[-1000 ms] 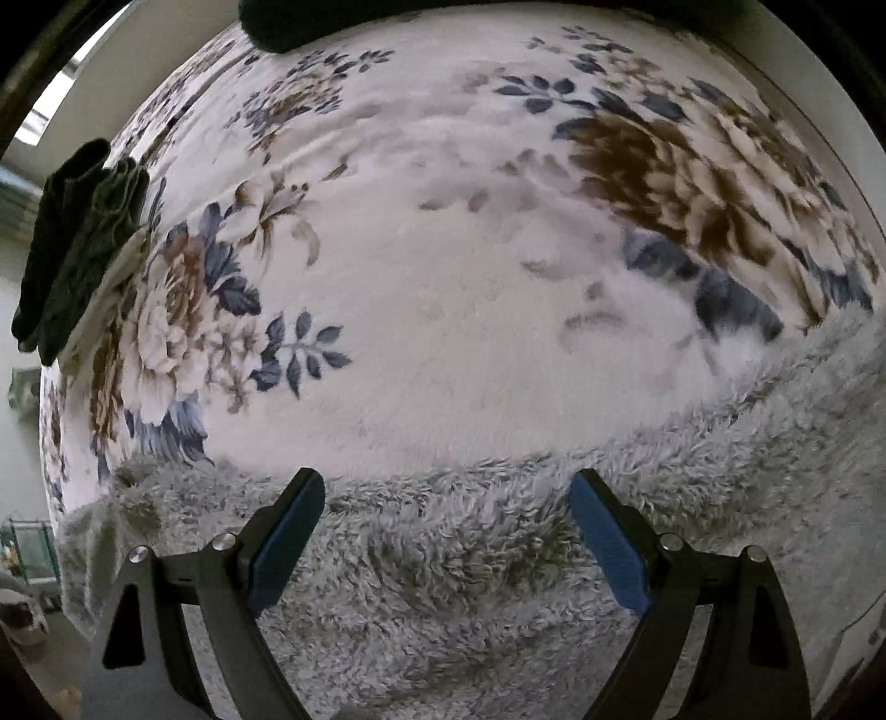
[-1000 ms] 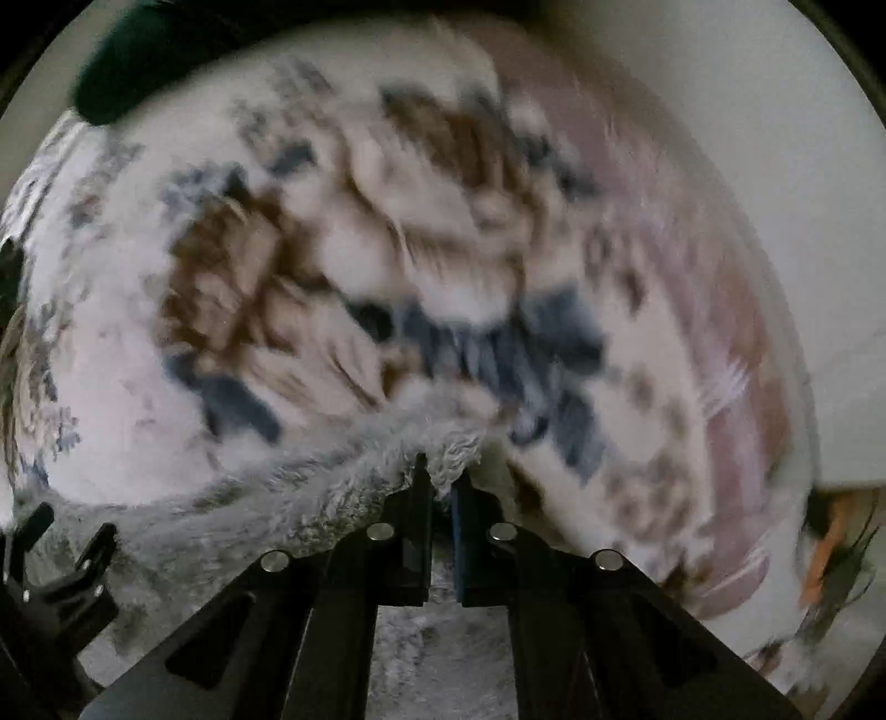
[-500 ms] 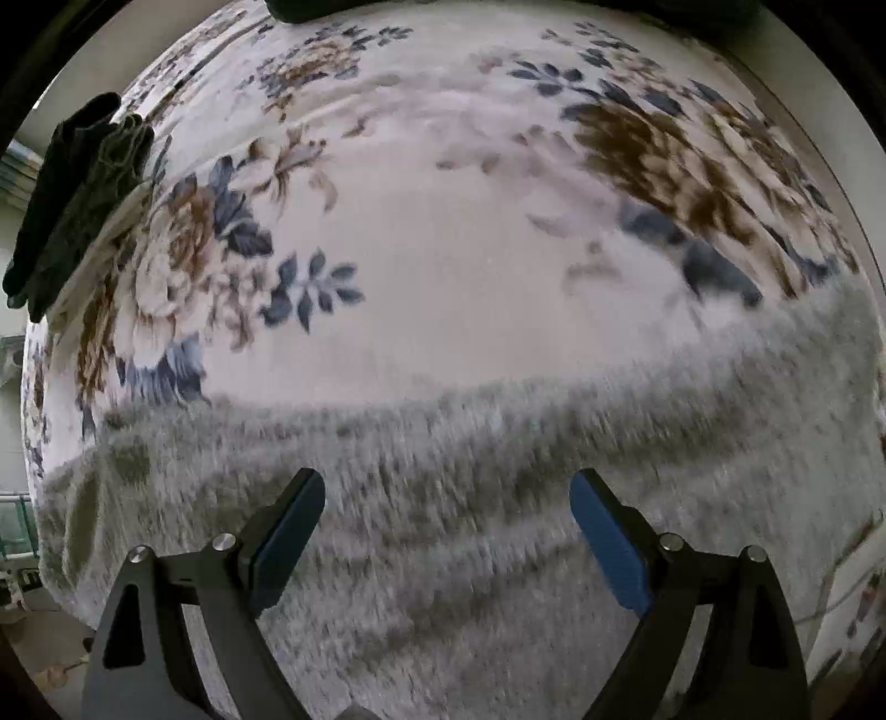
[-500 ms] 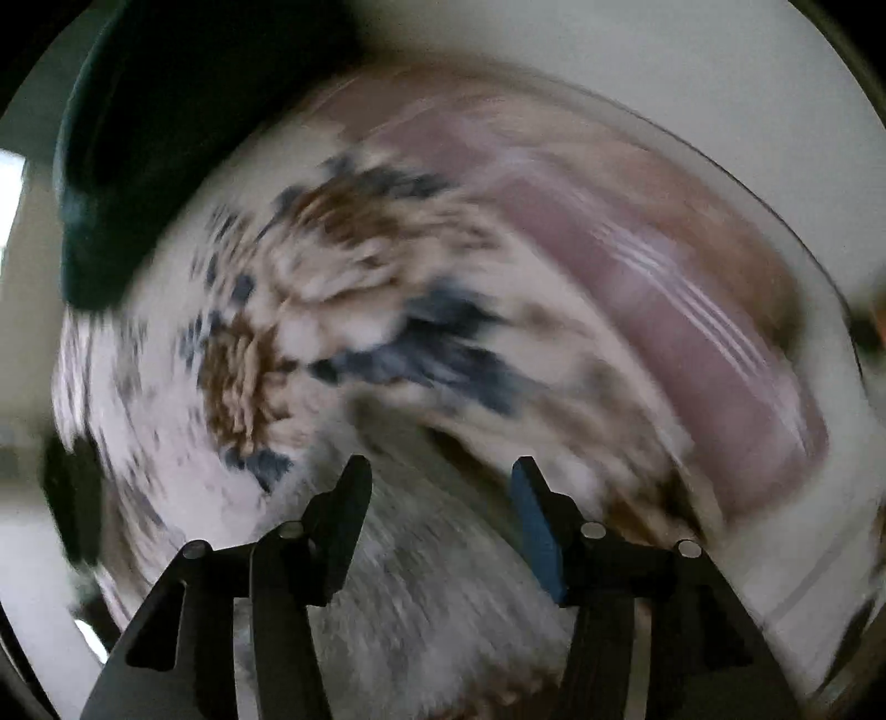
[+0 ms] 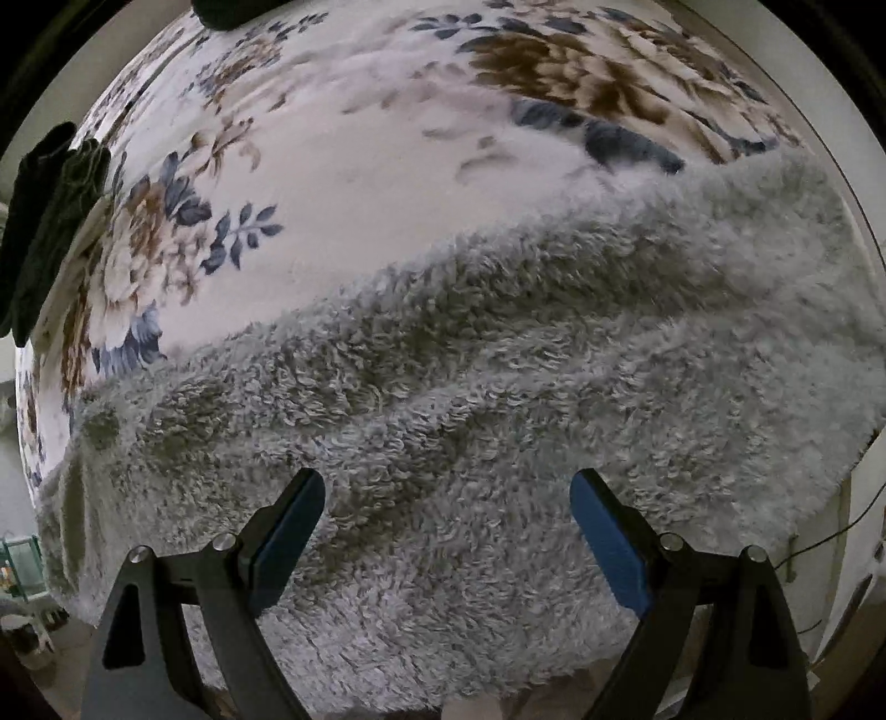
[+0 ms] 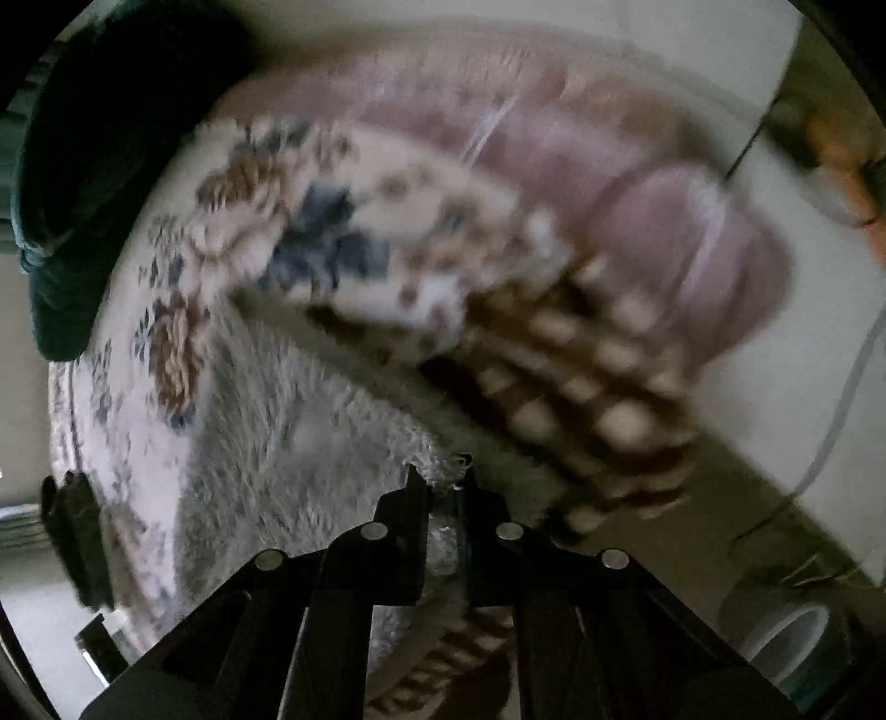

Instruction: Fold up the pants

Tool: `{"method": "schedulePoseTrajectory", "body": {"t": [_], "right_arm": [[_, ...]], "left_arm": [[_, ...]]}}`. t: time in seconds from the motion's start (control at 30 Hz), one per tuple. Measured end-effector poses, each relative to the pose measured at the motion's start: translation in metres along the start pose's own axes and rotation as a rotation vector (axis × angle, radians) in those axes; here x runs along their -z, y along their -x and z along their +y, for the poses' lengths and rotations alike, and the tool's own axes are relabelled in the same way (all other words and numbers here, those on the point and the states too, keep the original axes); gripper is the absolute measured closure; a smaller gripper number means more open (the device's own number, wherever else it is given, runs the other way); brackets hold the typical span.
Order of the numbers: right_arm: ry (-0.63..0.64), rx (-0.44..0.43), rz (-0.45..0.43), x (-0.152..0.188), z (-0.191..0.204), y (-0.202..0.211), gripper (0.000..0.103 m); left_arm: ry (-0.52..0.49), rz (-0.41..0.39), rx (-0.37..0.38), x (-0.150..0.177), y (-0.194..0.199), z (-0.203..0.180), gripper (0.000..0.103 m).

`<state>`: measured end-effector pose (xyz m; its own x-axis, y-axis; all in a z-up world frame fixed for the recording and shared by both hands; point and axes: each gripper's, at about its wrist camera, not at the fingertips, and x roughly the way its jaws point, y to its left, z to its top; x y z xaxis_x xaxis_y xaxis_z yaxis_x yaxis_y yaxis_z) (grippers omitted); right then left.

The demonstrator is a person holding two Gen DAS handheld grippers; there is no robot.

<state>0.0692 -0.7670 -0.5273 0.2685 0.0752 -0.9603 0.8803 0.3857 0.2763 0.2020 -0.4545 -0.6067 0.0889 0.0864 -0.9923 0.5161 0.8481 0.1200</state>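
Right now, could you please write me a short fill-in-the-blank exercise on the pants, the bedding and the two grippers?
1. The fluffy pants are ____ in colour.
2. They lie on a blanket printed with ____.
3. The left gripper hangs over the pants with its jaws ____.
4. The right gripper has its jaws ____ on the pants' edge.

Missing words: grey; flowers; open; shut

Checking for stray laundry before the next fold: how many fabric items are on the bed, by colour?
Grey fleece pants: 1
Floral blanket: 1
Dark garments: 2, one at the left edge, one at the top
Total: 4
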Motion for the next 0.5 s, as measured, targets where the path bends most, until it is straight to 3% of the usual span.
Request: {"method": "schedulePoseTrajectory", "body": {"t": [0.07, 0.13, 0.23, 0.27, 0.33, 0.5], "right_arm": [[-0.045, -0.002, 0.07, 0.003, -0.015, -0.013, 0.093], [-0.106, -0.065, 0.143, 0.006, -0.027, -0.028, 0.087], [-0.119, -0.2, 0.112, 0.014, -0.032, -0.019, 0.065], [-0.1, -0.211, 0.09, 0.019, -0.03, -0.013, 0.052], [-0.086, -0.235, 0.084, 0.03, -0.03, -0.014, 0.042], [-0.11, -0.302, 0.216, 0.051, -0.032, -0.074, 0.041]], "left_arm": [[0.003, 0.014, 0.005, 0.0, -0.002, -0.003, 0.013], [0.012, 0.029, 0.021, 0.0, -0.005, -0.001, 0.013], [0.008, 0.045, 0.033, 0.002, -0.015, 0.0, 0.013], [0.01, 0.052, 0.043, 0.002, -0.02, 0.0, 0.013], [0.019, 0.077, 0.058, 0.001, -0.032, 0.003, 0.012], [0.051, 0.12, 0.099, -0.001, -0.056, 0.007, 0.008]]}}
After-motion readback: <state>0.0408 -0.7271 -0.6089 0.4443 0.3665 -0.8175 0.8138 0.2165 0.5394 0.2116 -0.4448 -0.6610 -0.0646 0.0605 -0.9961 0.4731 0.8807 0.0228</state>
